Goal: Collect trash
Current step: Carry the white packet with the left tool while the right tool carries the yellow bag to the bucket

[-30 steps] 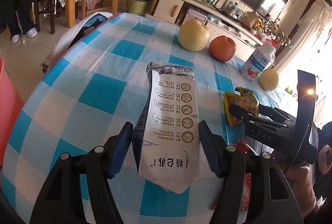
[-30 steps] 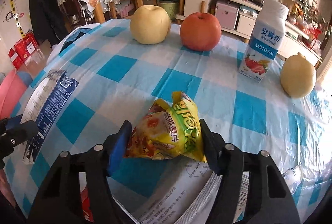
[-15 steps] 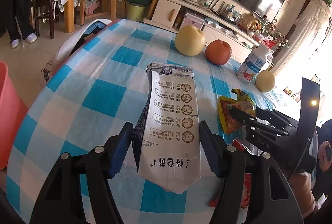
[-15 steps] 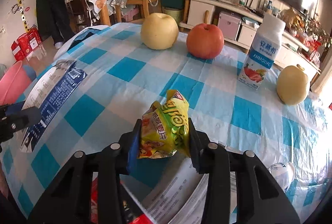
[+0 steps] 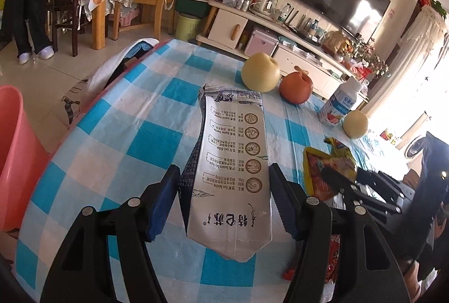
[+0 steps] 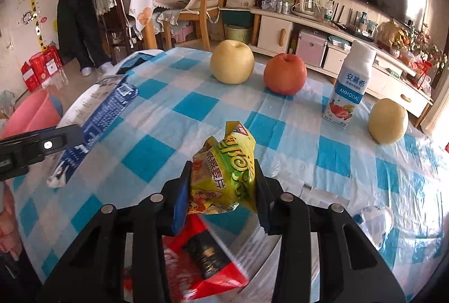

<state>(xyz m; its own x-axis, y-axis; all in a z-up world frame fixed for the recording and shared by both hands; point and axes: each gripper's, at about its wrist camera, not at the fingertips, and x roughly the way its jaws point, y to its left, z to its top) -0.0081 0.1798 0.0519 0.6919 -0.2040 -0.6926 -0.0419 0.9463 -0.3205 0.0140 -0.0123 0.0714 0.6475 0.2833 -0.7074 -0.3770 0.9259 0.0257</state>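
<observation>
Left gripper (image 5: 221, 202) holds a flattened silver-and-blue milk carton (image 5: 233, 162) between its jaws, both pads pressed to its long edges near the lower end; the carton sticks out forward, raised over the blue-and-white checked desk (image 5: 112, 140)

Right gripper (image 6: 221, 190) pinches a crumpled yellow-green foil snack wrapper (image 6: 224, 176); its jaws have just been closing in on it and the wrapper is squeezed narrow between the pads, lifted off the cloth

More trash at the near edge in the right wrist view: a red-and-black glossy packet (image 6: 202, 255) under the gripper, white printed plastic film (image 6: 266, 241) beside it

Far side of the desk, not trash by my guess: two yellow pears, a red apple (image 6: 284, 74), a white yogurt bottle (image 6: 350, 84)

Pink plastic bin (image 5: 14, 162) on the floor, left of the desk; likely drop spot

Handling, judged:
- carton: light, empty, fairly stiff along its folds, smooth coating may slip; edge grip near the lower end leaves it free to swing
- wrapper: very light, soft, crinkly, slick foil; take the bunched middle, not a loose corner
- red packet: flat and glossy, probably needs an edge pinch
</observation>
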